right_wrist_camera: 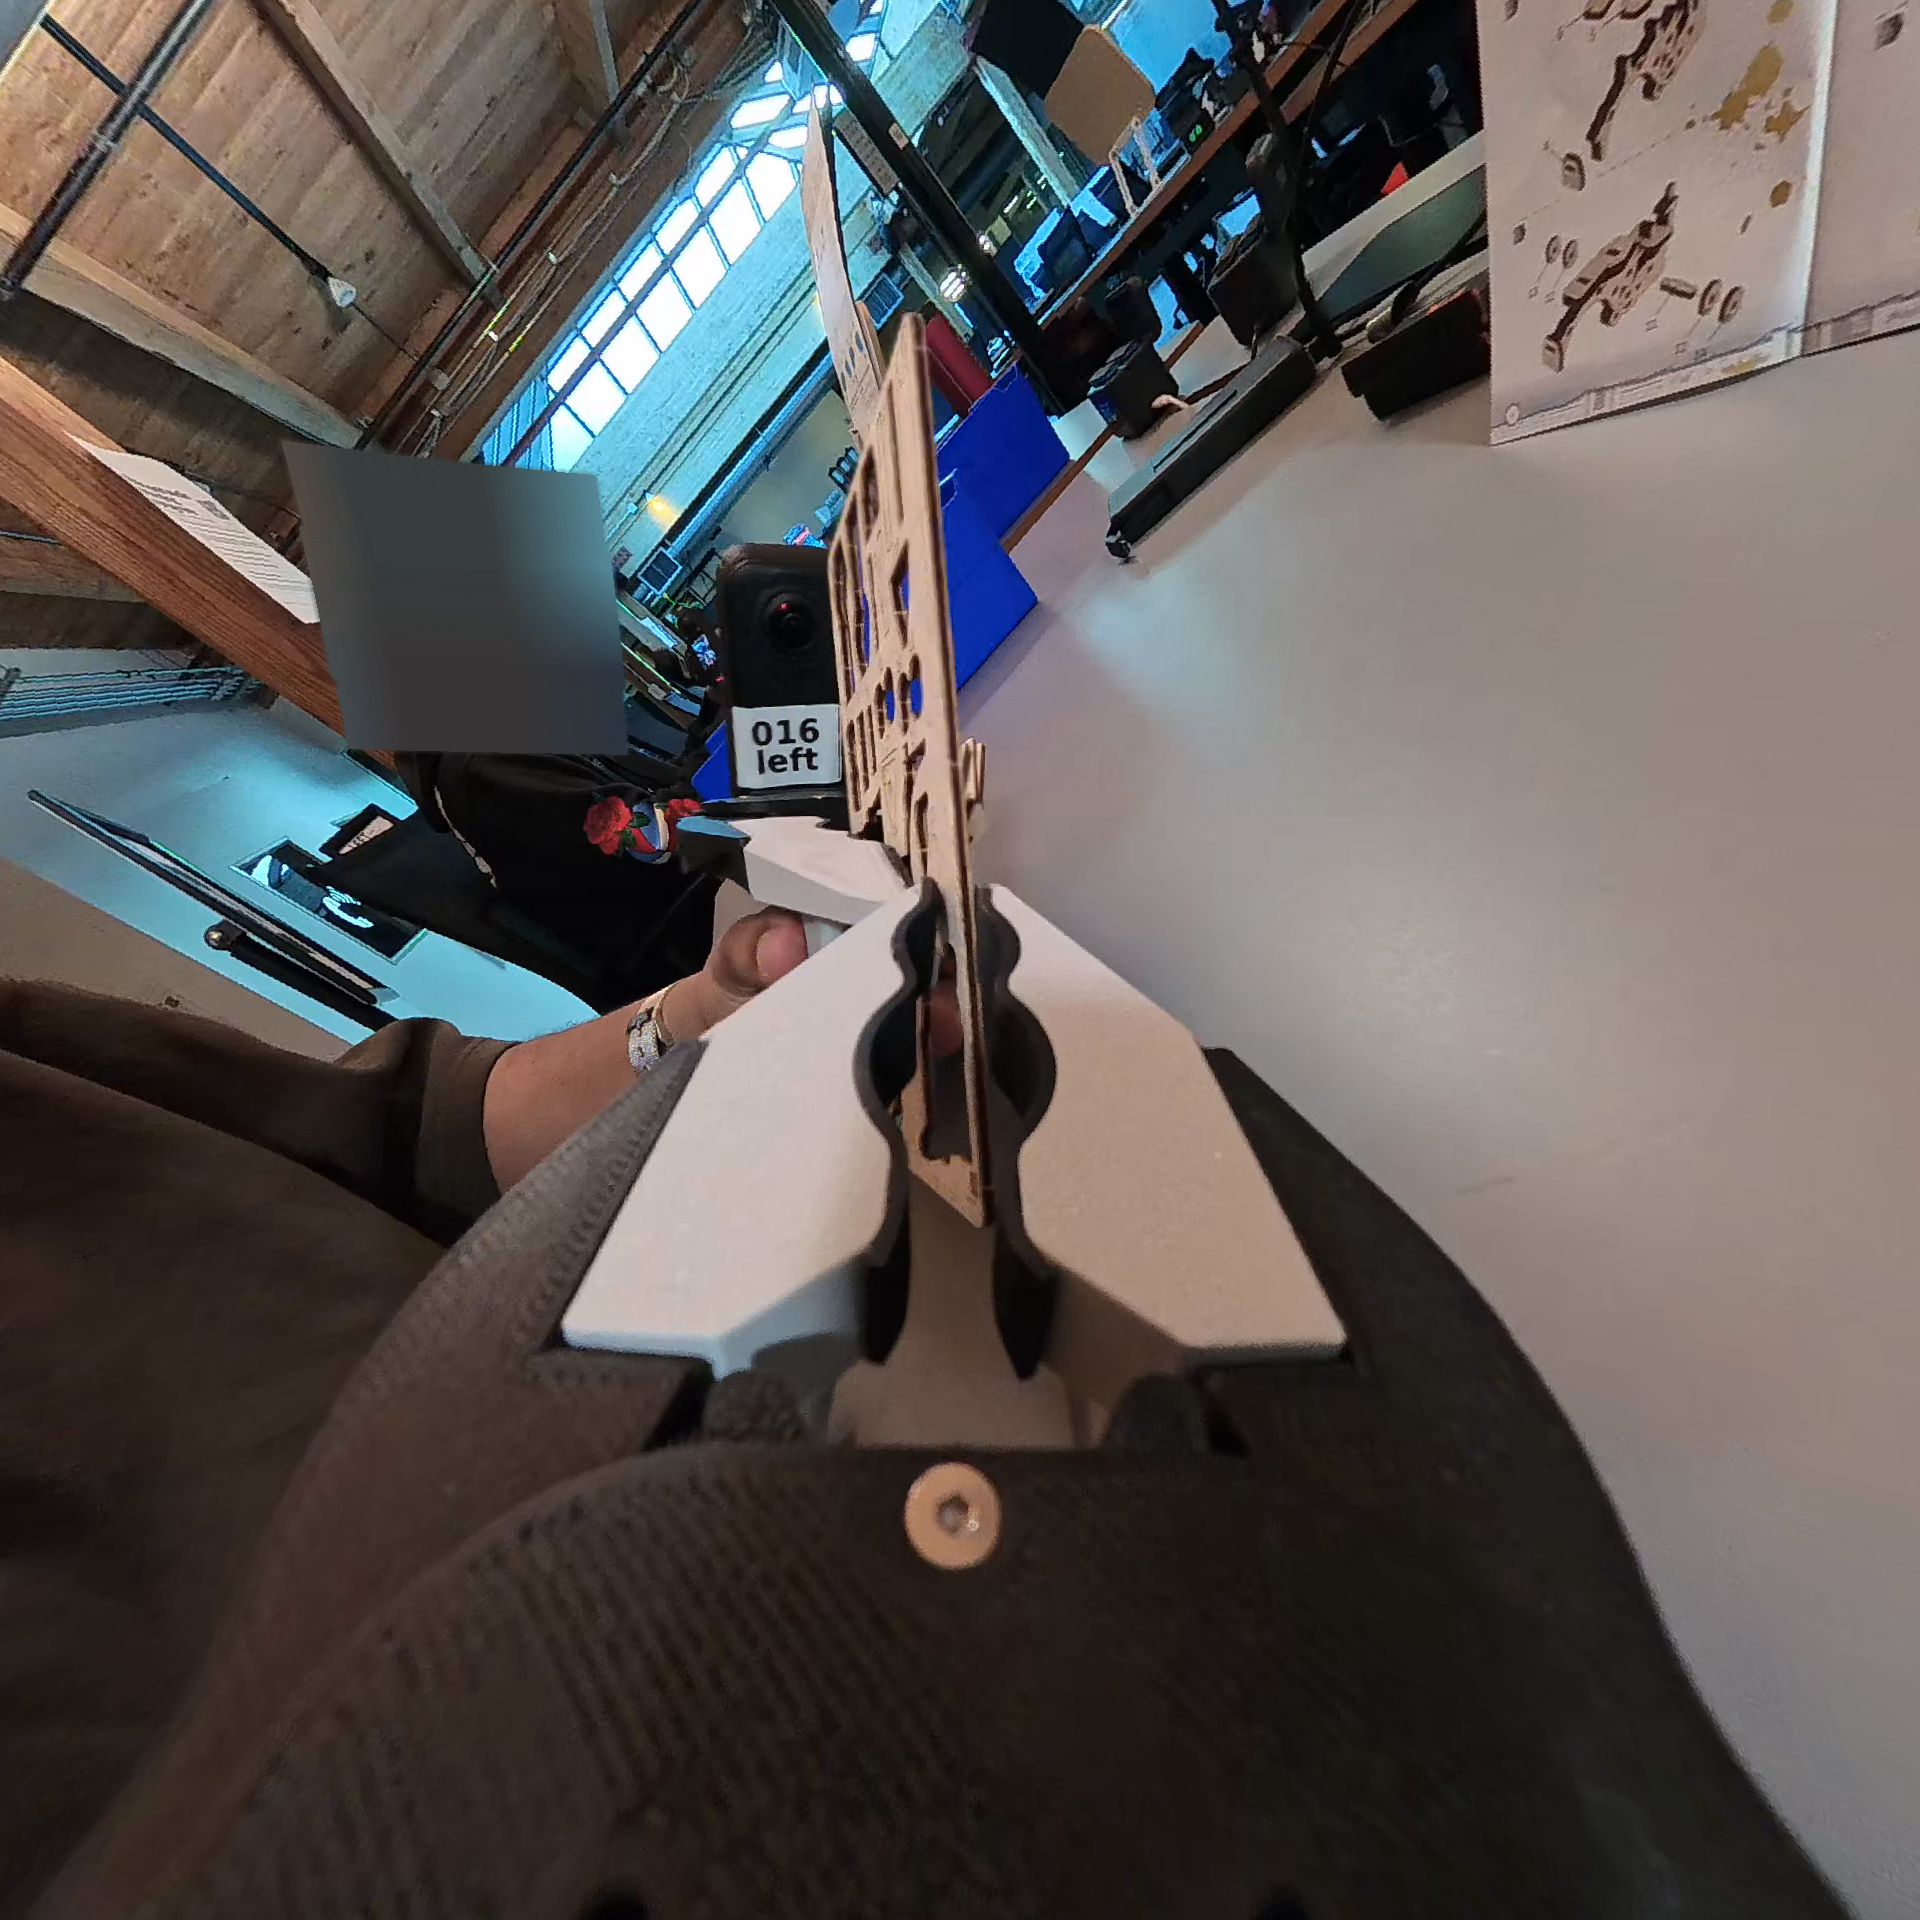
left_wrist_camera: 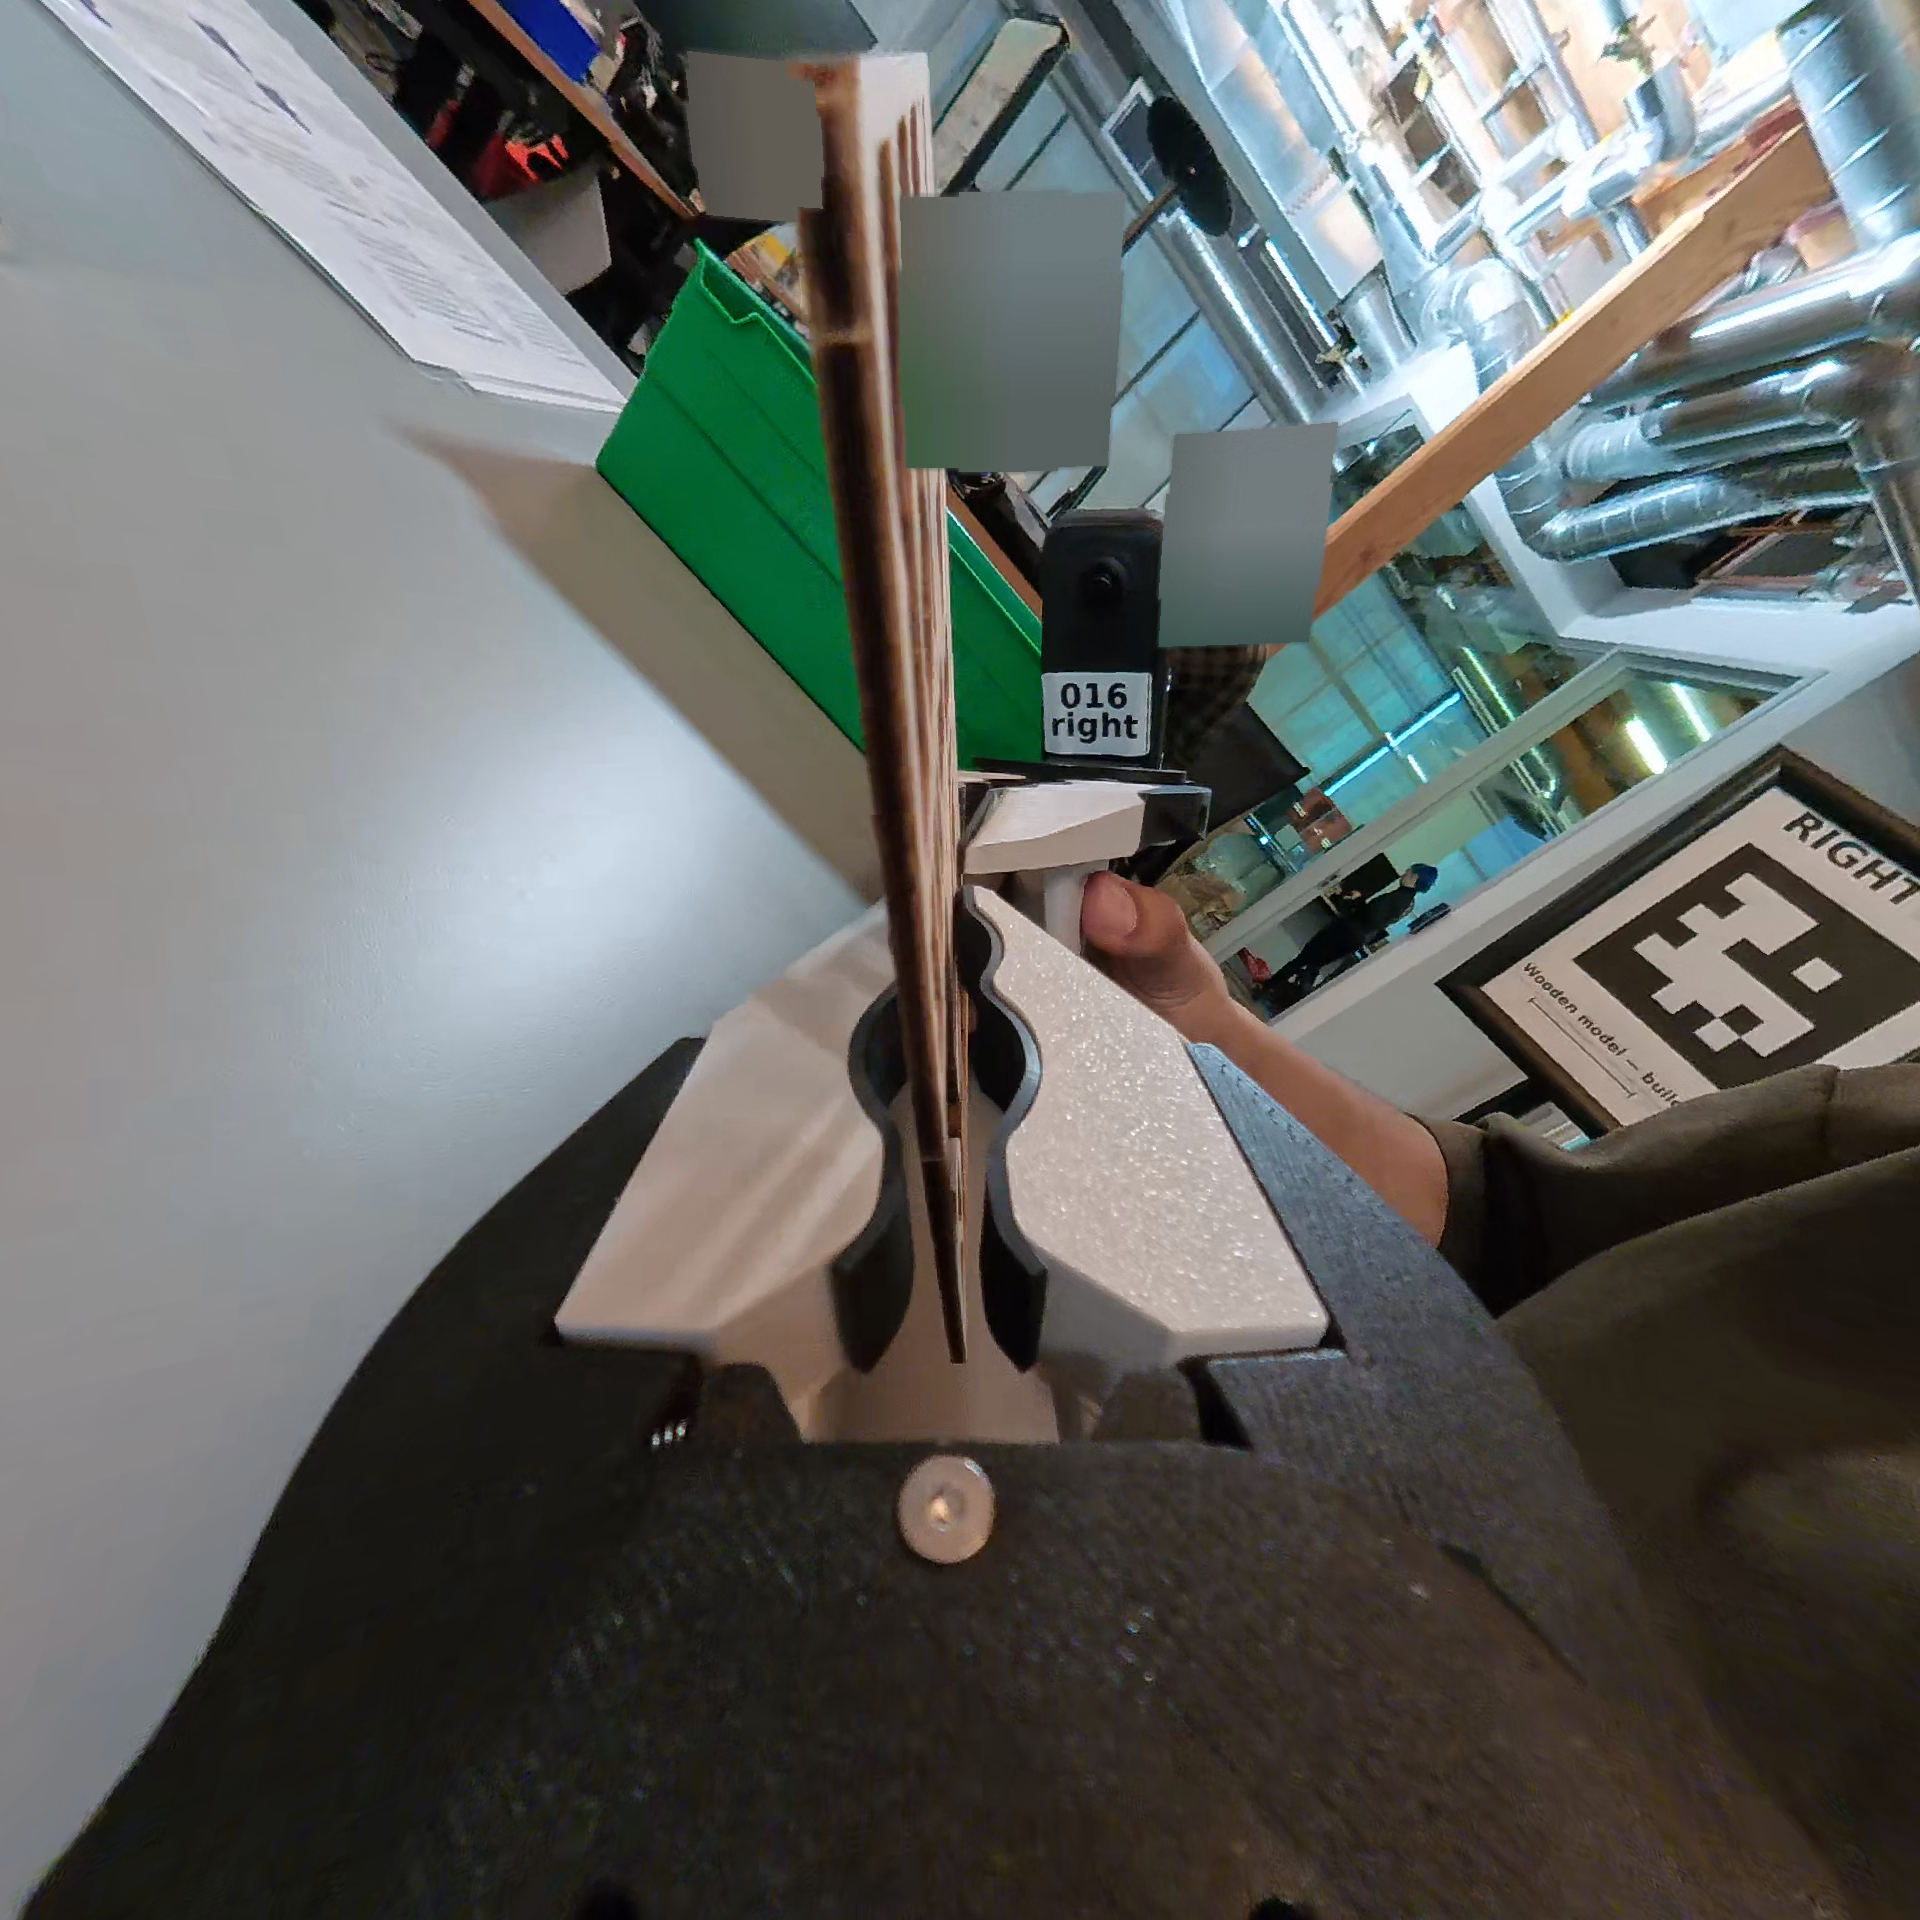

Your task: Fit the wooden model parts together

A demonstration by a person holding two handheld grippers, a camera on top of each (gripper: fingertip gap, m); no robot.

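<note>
Two claws, the left claw (left_wrist_camera: 940,1049) and the right claw (right_wrist_camera: 951,997), face each other above the counter (right_wrist_camera: 1455,831), each pinching an opposite edge of one wooden sheet (right_wrist_camera: 899,644), its long axis running straight ahead between them.

Workshop: exposed ducts (left_wrist_camera: 1621,343), timber ceiling (right_wrist_camera: 260,135)

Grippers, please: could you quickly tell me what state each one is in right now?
Left gripper: closed on the wooden sheet, held edge-on.
Right gripper: closed on the same wooden sheet.
</note>
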